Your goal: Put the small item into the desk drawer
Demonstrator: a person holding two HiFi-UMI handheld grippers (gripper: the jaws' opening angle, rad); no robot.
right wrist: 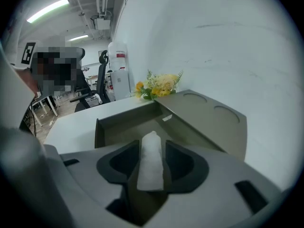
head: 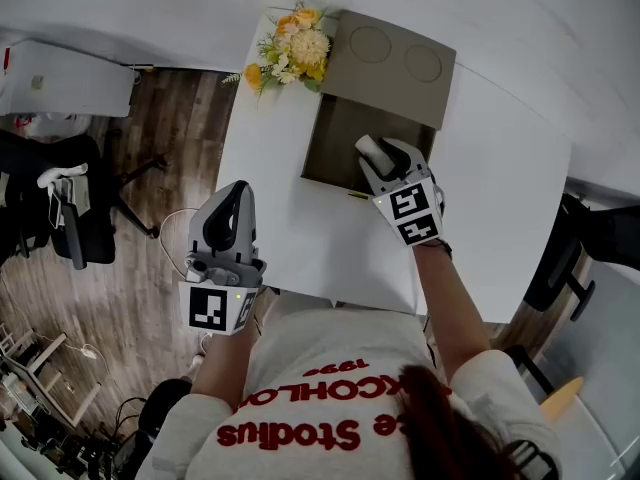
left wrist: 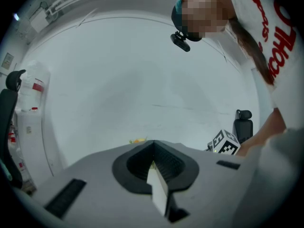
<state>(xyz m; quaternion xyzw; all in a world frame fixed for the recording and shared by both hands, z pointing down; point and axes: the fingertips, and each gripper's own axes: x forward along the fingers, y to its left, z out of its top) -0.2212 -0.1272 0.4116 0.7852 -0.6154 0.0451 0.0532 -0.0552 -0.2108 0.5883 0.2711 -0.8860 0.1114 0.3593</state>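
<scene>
red print on the person's white shirt (head: 330,408), partly legible, "Stodius", "1990", "COHL"

An office: a white desk (head: 500,198), black office chairs (head: 62,206) on wood flooring (head: 175,128), a water dispenser (right wrist: 117,72), ceiling strip lights (right wrist: 47,10).

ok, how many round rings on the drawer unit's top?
2, side by side on the drawer unit top: one ring nearer the flowers, the other farther from them. None seem hidden.

A black office chair (head: 25,160) stands on wood floor (head: 170,133).
</scene>
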